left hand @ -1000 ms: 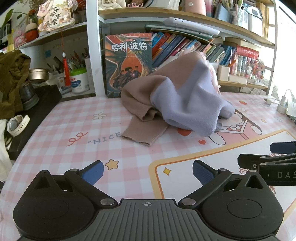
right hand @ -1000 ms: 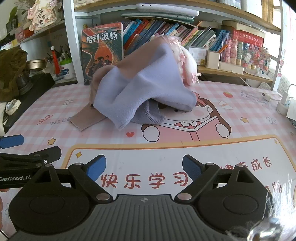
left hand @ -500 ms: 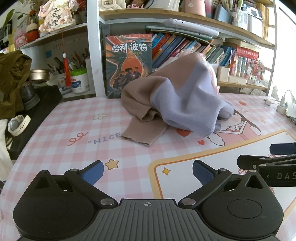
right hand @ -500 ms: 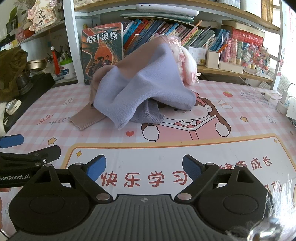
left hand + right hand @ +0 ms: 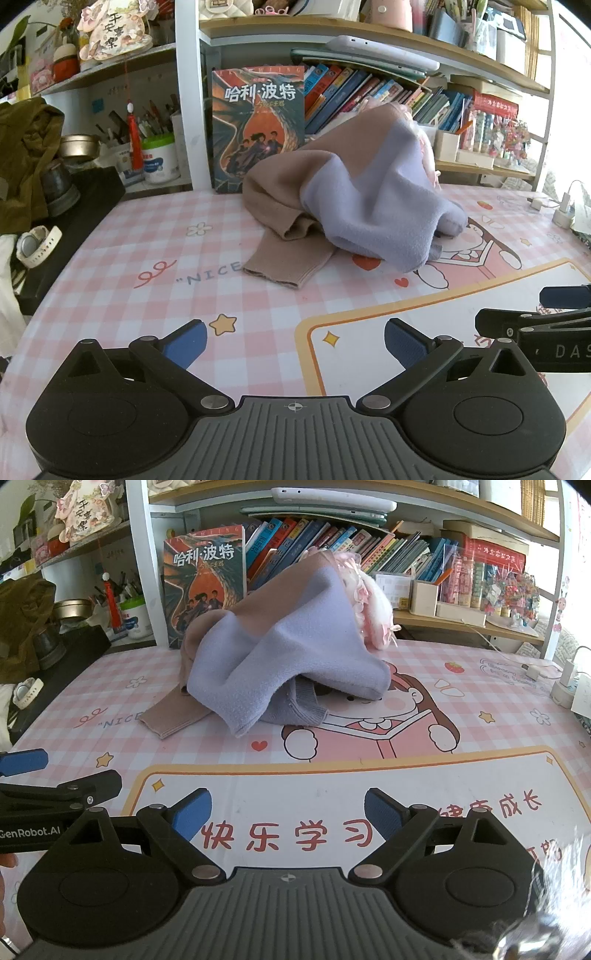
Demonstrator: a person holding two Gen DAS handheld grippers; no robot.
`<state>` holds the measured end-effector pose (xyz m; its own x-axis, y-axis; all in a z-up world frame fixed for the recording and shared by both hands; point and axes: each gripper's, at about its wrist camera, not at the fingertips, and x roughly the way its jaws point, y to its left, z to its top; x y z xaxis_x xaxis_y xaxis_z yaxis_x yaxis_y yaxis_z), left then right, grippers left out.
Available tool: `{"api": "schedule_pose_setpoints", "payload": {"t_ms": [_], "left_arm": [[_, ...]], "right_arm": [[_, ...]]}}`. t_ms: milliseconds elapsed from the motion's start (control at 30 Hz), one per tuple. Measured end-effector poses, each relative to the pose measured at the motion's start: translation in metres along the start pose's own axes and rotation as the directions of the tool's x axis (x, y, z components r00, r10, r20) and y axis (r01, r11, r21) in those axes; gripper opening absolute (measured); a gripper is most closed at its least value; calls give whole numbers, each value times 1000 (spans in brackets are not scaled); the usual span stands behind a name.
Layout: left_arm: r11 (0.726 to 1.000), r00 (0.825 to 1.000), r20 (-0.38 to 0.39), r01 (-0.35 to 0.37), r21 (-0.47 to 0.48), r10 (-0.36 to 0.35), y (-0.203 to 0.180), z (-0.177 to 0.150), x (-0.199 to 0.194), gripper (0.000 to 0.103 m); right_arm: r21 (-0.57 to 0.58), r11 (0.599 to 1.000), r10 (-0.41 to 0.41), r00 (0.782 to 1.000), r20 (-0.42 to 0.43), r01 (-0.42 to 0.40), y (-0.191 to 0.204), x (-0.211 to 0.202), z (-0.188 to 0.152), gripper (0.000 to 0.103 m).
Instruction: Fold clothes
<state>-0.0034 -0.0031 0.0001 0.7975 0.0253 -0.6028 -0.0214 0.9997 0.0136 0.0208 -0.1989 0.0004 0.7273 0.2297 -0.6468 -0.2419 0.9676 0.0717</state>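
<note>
- Sweater (image 5: 280,664): tan and lilac, heaped at far centre of the mat (image 5: 480,709), draped over a mostly hidden pink plush (image 5: 369,602).
- Left gripper (image 5: 291,341): fingers wide apart, empty.
- Right gripper (image 5: 288,812): fingers wide apart, empty.

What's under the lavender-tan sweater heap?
The sweater is draped over a pink frilly plush item, poking out at its upper right. The rest underneath is covered.

Crumpled sweater (image 5: 354,206) lies on pink checked table (image 5: 147,258).
</note>
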Motion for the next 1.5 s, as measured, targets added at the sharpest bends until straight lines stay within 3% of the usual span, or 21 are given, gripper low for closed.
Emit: {"api": "schedule_pose_setpoints", "payload": {"t_ms": [1167,1500], "left_arm": [[1000,1000,-11,-21,-19,20,2,1,2,103],[1000,1000,-23,9,-28,-9,-2,0,4,103]], "right_arm": [[5,1000,4,1000,-11,-4,-2,1,0,90],[-4,1000,11,1000,-27,-11,-4,2,-1,90]]}}
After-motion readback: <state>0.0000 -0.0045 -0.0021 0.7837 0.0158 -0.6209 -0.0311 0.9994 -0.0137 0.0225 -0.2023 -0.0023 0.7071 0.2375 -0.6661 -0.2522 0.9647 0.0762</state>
